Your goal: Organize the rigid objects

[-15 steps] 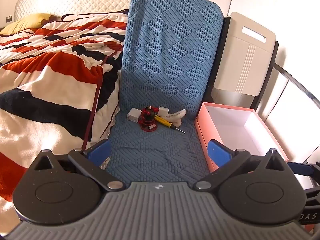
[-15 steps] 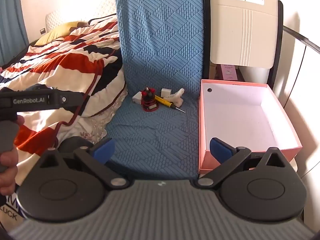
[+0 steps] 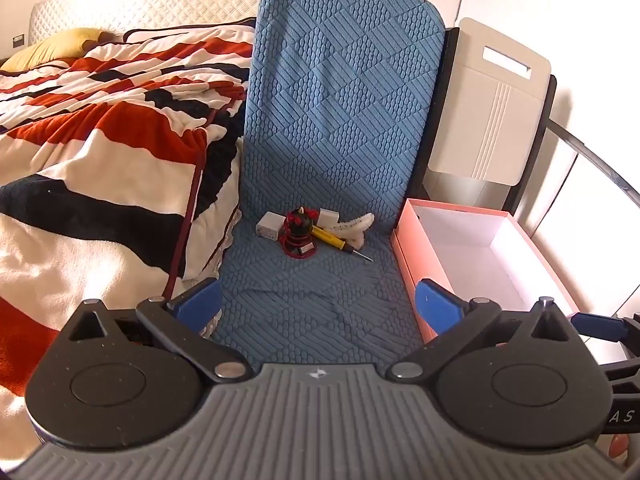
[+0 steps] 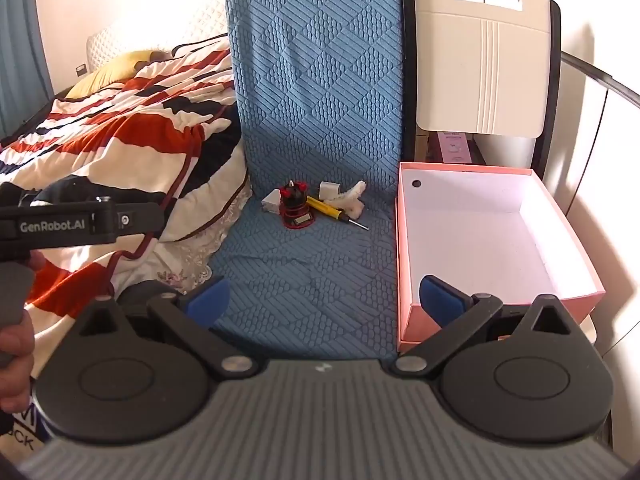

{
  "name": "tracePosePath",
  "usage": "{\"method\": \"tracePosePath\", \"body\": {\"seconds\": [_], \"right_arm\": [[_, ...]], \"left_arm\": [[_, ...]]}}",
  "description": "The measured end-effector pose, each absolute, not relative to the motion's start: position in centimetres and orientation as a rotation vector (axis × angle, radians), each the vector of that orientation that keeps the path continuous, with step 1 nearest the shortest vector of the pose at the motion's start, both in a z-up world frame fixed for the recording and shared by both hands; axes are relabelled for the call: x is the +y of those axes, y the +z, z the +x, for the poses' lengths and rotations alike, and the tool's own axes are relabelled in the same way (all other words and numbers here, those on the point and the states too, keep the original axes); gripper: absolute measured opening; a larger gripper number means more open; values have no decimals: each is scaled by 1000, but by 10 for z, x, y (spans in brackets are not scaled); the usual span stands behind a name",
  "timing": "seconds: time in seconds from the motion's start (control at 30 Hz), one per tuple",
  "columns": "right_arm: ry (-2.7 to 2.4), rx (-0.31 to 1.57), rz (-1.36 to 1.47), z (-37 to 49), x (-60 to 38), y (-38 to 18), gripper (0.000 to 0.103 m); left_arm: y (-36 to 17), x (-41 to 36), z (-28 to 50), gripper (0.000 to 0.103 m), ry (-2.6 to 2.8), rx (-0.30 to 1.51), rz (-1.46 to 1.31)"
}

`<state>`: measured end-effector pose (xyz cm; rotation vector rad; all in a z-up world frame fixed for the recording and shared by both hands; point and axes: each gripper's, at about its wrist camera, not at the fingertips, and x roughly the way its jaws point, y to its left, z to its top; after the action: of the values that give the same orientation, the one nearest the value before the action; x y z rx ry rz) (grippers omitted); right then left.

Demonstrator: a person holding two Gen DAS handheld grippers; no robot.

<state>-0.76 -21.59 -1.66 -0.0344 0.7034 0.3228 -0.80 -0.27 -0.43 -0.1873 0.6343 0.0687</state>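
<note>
A small pile lies at the back of the blue quilted seat (image 3: 312,296): a black-and-red round gadget (image 3: 301,232), a yellow-handled screwdriver (image 3: 334,239), a white charger block (image 3: 269,226), a second white block (image 3: 329,215) and a white knobbly piece (image 3: 354,225). The same pile shows in the right wrist view, with the gadget (image 4: 295,208) and screwdriver (image 4: 330,209). An open pink box (image 4: 404,240) with a white inside stands right of the seat. My left gripper (image 3: 316,302) and right gripper (image 4: 324,296) are both open and empty, well short of the pile.
A striped red, white and navy blanket (image 3: 100,160) covers the bed on the left. A cream folding chair back (image 4: 480,52) stands behind the box. The left gripper's handle and a hand (image 4: 16,312) show at the left of the right wrist view.
Both grippers have moved slightly closer to the seat; the pile and box have not moved. Both stay open.
</note>
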Motion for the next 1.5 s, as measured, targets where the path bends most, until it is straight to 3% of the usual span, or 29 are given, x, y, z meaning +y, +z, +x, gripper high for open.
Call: {"method": "tracePosePath", "body": {"seconds": [1.5], "right_arm": [[311, 754, -66, 11, -201, -32, 103]], "left_arm": [[-27, 12, 12, 103, 57, 635, -219]]}}
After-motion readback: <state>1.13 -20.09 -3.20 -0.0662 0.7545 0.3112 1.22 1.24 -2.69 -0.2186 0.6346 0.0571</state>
